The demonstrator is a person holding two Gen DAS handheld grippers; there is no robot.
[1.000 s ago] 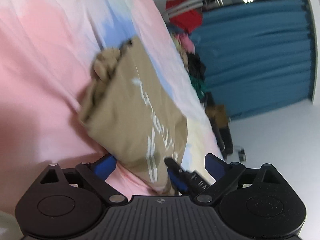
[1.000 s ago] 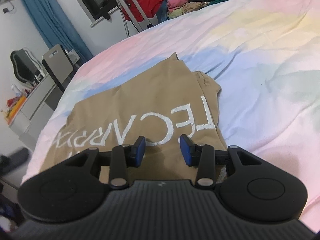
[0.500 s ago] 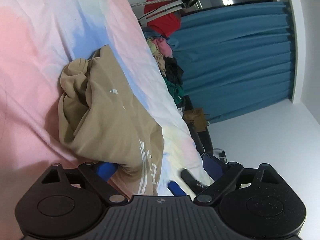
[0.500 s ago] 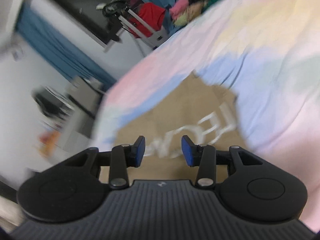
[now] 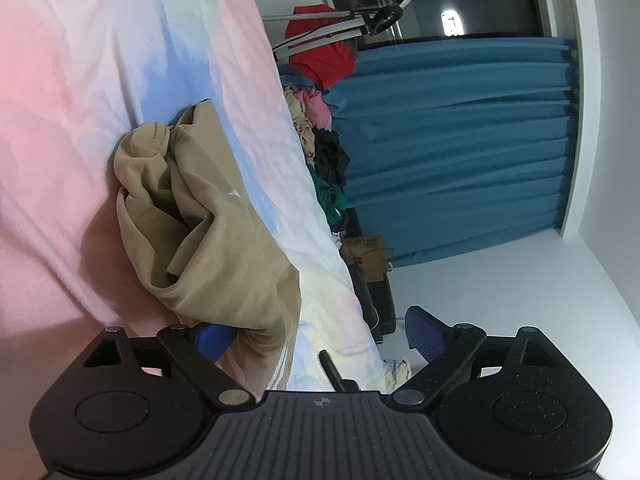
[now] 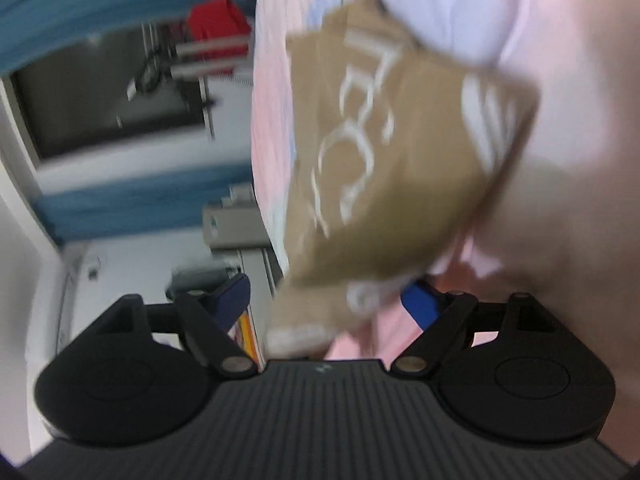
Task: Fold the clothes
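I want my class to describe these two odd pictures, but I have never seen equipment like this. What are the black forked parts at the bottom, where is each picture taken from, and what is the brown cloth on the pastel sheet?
There is no robot here. A person carries a hand-held gripper in each hand, and a wide-angle camera on each looks forward along its two blue-padded fingers, so the pictures look tilted and bent.

One picture comes from the left hand-held gripper, the other from the right hand-held gripper. Both show open jaws with cloth lying between them; neither is clamped shut.

The cloth is a tan T-shirt with white lettering, partly bunched, lying on a bed covered by a pink, blue and yellow pastel sheet. The right view is blurred, so the lettering cannot be read. Beyond the bed are a teal pleated curtain and a heap of mixed clothes.
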